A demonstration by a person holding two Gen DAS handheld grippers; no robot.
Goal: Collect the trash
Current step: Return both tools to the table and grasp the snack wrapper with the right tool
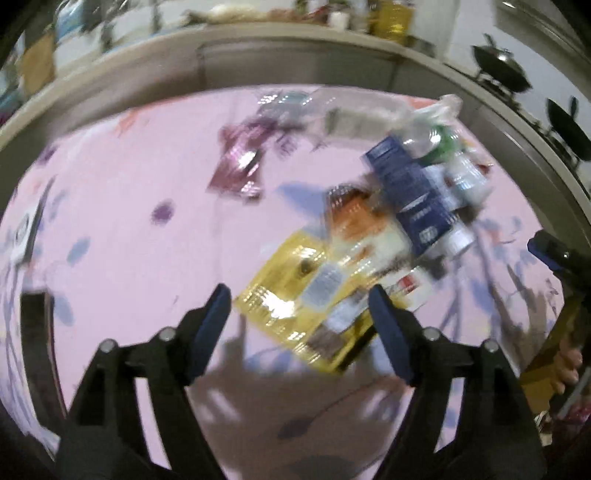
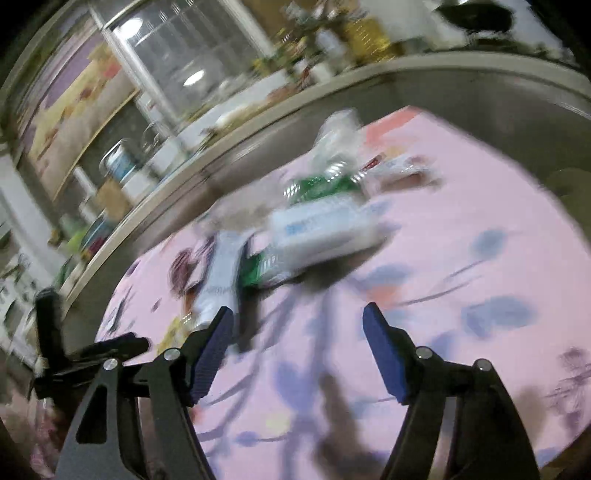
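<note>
A pink flowered cloth [image 1: 129,229] lies before a grey counter [image 1: 295,62] bearing woks [image 1: 498,66].

Each camera rides on its own gripper, looking forward and down along the fingers, close above the pink cloth [image 1: 129,221]. Both views (badly blurred) share the trash pile [image 1: 417,192] and the counter [image 1: 295,48] behind.

Home kitchen: woks [image 1: 500,68], oil bottle [image 1: 393,18], cluttered counter [image 2: 236,107].

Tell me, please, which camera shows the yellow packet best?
The left wrist view: the yellow packet lies flat, almost whole, just ahead of the open tongs. The right wrist view catches at most a blurred yellow scrap at its left, too unclear to identify.
</note>
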